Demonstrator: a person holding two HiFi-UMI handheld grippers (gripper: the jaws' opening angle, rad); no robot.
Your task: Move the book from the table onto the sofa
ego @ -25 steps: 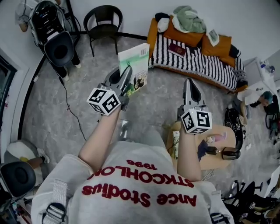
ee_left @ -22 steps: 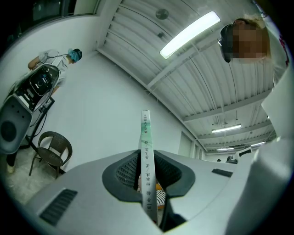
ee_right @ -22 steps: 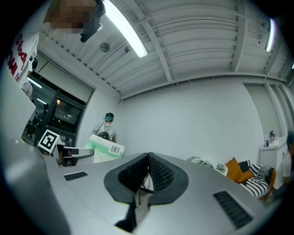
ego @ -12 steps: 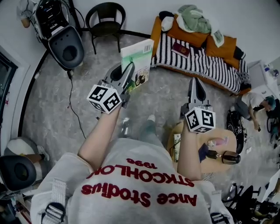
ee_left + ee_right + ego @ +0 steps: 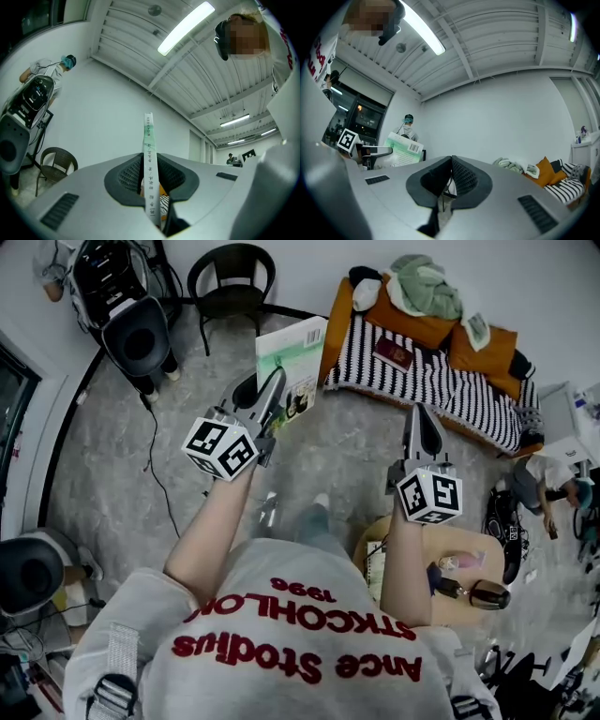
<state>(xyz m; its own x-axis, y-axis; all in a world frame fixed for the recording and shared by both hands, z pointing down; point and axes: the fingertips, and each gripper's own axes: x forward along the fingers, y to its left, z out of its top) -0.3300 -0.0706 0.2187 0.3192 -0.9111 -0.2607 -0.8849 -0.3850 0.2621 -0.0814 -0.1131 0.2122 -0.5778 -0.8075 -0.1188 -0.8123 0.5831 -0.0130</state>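
Note:
My left gripper (image 5: 274,381) is shut on the green-and-white book (image 5: 292,367), which stands upright on its edge in the air over the grey floor, just left of the sofa's near end. In the left gripper view the book's thin spine (image 5: 149,159) rises straight up between the jaws. The sofa (image 5: 441,381) has a black-and-white striped cover and orange cushions, and lies ahead to the right. My right gripper (image 5: 420,416) is shut with nothing in it, in the air short of the sofa's front edge. From the right gripper view the book (image 5: 404,150) shows to the left.
A small red book (image 5: 394,354) and a heap of green cloth (image 5: 427,287) lie on the sofa. A black chair (image 5: 230,282) stands at the back wall. A round wooden table (image 5: 450,563) with small objects is behind my right arm. A person (image 5: 544,479) crouches at the right.
Both grippers have moved forward toward the sofa, the left one carrying the book with it. The sofa and chair lie closer in the head view.

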